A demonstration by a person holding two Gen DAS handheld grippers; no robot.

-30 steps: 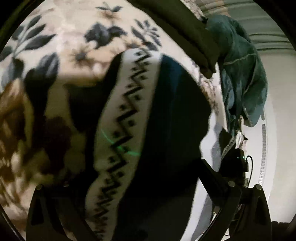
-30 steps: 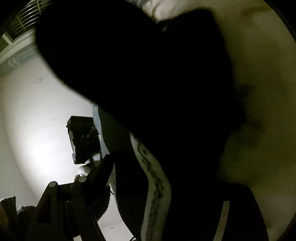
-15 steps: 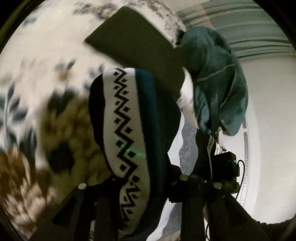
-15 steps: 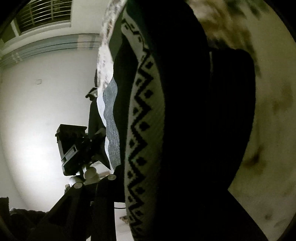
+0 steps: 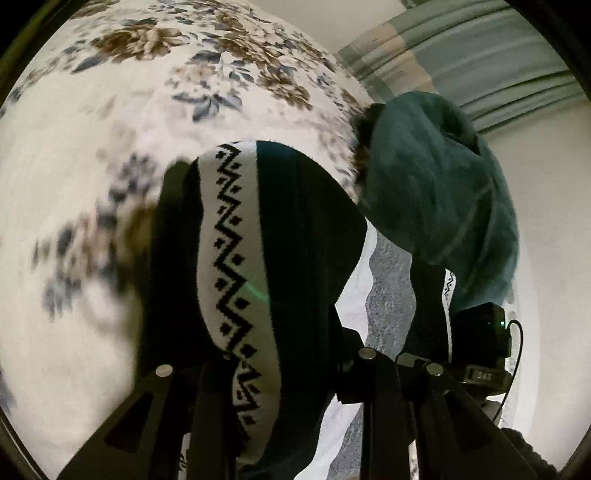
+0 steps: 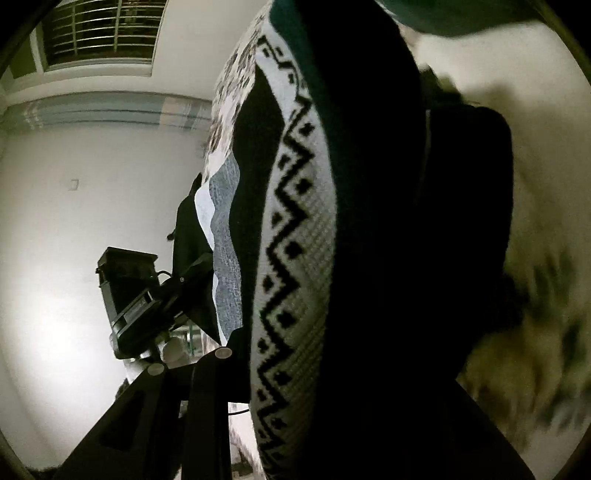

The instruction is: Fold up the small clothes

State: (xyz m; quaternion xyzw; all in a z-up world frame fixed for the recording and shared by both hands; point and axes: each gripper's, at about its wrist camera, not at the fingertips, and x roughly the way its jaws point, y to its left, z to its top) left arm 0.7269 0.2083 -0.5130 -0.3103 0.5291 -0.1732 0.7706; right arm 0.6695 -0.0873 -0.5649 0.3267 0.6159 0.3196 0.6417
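A dark knit garment (image 5: 295, 229) with a white band of black zigzag pattern hangs between both grippers above a floral bedspread (image 5: 155, 96). My left gripper (image 5: 280, 373) is shut on its edge; the cloth drapes over the fingers. In the right wrist view the same garment (image 6: 295, 258) fills the middle, and my right gripper (image 6: 280, 369) is shut on it; its right finger is hidden behind cloth. The right gripper's body (image 5: 480, 332) shows at the right of the left wrist view, the left gripper's body (image 6: 129, 295) at the left of the right wrist view.
A teal garment (image 5: 436, 192) lies heaped at the bedspread's far right edge. A white wall (image 6: 74, 221) and a barred window (image 6: 99, 33) are beyond. A striped curtain (image 5: 461, 55) hangs behind the teal heap.
Both grippers have lifted the patterned garment off the bedspread and drawn back. The cloth now hangs clear, and more of the bedspread shows beyond it.
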